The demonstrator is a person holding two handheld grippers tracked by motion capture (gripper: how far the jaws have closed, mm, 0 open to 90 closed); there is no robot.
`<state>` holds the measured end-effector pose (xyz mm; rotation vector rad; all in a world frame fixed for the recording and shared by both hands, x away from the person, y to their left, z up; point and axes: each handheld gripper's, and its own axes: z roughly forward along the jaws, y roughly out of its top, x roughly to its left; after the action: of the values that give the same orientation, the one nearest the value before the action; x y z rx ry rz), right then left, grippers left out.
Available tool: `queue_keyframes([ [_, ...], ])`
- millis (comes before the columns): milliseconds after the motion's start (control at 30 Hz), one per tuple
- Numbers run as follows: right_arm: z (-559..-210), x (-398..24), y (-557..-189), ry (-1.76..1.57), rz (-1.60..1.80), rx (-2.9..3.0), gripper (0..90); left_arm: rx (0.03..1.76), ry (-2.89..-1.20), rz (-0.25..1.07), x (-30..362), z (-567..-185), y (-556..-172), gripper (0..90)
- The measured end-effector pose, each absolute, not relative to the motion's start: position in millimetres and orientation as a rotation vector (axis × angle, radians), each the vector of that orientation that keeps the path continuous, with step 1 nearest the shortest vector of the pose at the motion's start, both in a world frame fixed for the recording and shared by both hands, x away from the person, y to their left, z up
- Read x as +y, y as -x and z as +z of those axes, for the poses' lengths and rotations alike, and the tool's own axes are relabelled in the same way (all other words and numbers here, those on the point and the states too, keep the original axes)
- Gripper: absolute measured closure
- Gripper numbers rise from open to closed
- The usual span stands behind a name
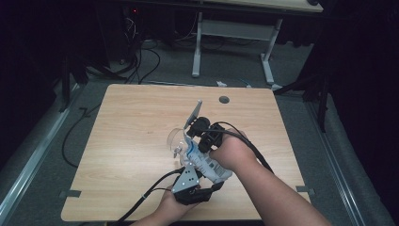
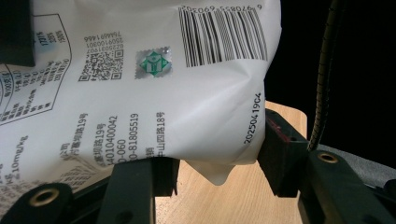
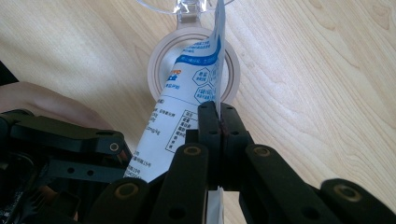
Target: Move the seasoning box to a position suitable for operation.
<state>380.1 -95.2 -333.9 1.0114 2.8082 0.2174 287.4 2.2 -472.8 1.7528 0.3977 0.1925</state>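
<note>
The left hand-held gripper (image 1: 197, 175), nearest the person, clasps the lower body of the white pouch (image 1: 203, 162). The pouch's long axis runs away toward the clear cup (image 1: 177, 140) on the desk (image 1: 131, 122). Just before the cup, the right hand-held gripper (image 3: 218, 114) is clenched on the pouch's flat edge.

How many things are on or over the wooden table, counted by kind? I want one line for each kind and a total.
White printed plastic pouch: 1
Clear round plastic container with its clear hinged lid open: 1
Black two-jaw tongs: 2, the left tongs around the pouch's body, the right tongs shut on the pouch's edge
Total: 4
</note>
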Motion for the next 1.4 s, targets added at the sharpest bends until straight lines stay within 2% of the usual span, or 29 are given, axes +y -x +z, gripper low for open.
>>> queue_keyframes([
  [1400, -337, -106, -366, -1.028, 0.237, 2.814, 89.9, 0.381, -1.831, 0.224, 6, -490, -279, 53.2],
])
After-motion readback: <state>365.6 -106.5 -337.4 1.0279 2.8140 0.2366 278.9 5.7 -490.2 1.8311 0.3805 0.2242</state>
